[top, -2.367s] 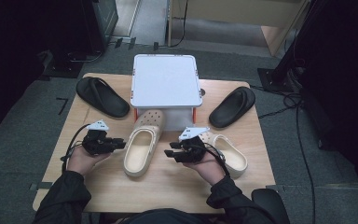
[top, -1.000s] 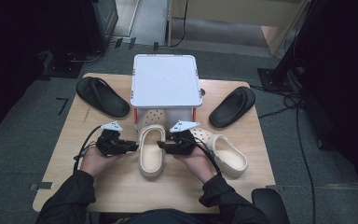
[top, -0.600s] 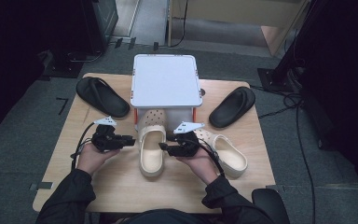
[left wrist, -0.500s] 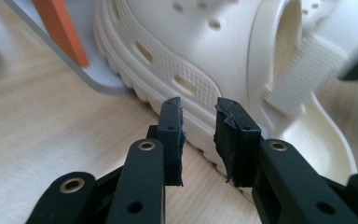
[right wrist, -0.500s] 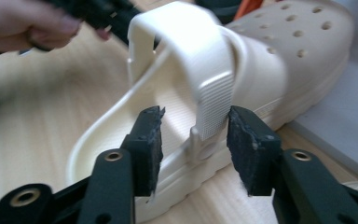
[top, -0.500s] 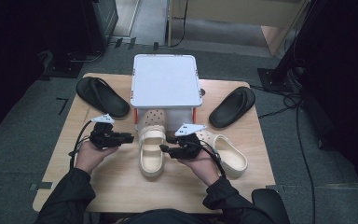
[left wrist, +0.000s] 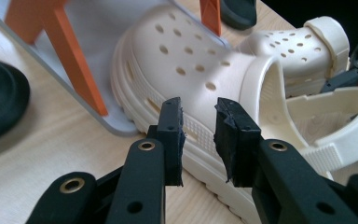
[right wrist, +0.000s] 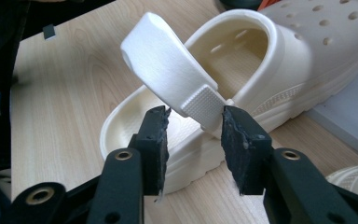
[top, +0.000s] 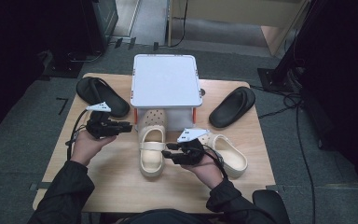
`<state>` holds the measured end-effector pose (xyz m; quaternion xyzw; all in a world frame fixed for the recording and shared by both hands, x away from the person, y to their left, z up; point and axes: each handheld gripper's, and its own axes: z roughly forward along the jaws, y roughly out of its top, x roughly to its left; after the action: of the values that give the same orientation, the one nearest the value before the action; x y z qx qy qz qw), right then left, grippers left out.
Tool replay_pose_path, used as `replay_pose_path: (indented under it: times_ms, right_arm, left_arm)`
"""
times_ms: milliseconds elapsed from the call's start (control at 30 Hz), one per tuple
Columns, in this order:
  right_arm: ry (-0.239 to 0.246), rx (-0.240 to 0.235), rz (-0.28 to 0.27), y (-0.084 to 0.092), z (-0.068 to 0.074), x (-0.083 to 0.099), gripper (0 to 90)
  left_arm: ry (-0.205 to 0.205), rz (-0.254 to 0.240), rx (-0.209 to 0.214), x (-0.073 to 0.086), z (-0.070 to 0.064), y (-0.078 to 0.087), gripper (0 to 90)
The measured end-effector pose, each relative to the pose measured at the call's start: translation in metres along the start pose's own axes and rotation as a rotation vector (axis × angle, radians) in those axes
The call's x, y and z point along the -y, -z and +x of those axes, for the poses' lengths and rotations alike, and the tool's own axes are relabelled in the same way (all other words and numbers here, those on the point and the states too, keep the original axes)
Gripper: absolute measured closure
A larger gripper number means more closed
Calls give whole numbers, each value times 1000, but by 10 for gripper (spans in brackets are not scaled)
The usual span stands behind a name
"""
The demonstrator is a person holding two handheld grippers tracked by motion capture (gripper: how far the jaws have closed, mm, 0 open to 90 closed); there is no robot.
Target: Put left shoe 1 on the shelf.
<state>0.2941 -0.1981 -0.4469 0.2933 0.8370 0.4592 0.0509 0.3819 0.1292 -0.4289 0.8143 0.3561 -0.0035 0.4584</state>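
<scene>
Both hand-held grippers [top: 129, 126] [top: 166, 150] backed off cream clog [top: 151, 140], jaws parted, empty; heel strap raised.

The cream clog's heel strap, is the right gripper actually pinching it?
Apart. The right gripper view shows the right gripper open, with the cream foam clog's heel strap standing beyond the gap and bare space beside each of the fingers.

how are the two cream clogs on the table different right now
The middle clog has its toe tucked under the white stand; the right clog lies wholly in the open. The middle clog points straight away from the person; the right clog lies angled. Both grippers, left and right, flank the middle clog, open. Both clogs are cream and perforated.
</scene>
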Motion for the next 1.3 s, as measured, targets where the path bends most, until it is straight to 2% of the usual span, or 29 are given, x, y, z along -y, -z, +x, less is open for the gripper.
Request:
replay_pose_path:
  times_ms: [200, 333, 500, 733, 767, 933, 967, 1167, 1300]
  right_arm:
    - [15, -15, -6, 8, 7, -1, 674]
    - [32, -32, 5, 9, 13, 2, 688]
    - [41, -46, 10, 9, 19, 4, 693]
    - [36, -58, 22, 6, 22, 6, 727]
    - [41, -53, 20, 5, 19, 4, 736]
    - [35, -38, 1, 5, 10, -5, 755]
    - [40, -33, -4, 5, 8, -7, 755]
    - [21, -13, 0, -3, -5, -16, 749]
    - [6, -5, 9, -11, -14, -18, 736]
  left_arm:
    - [-20, -22, 4, -16, -2, 8, 728]
    - [-43, -37, 8, -34, -5, 15, 732]
    - [-34, -65, 25, -48, -6, 21, 733]
    - [-43, -65, 32, -62, -5, 22, 740]
    - [-56, -67, 34, -66, -5, 22, 742]
    - [-70, -60, 29, -74, -6, 18, 741]
    - [-57, -75, 40, -76, -4, 16, 741]
    - [-56, -58, 17, -83, 0, 11, 740]
    - [-46, -63, 24, -86, 4, 8, 743]
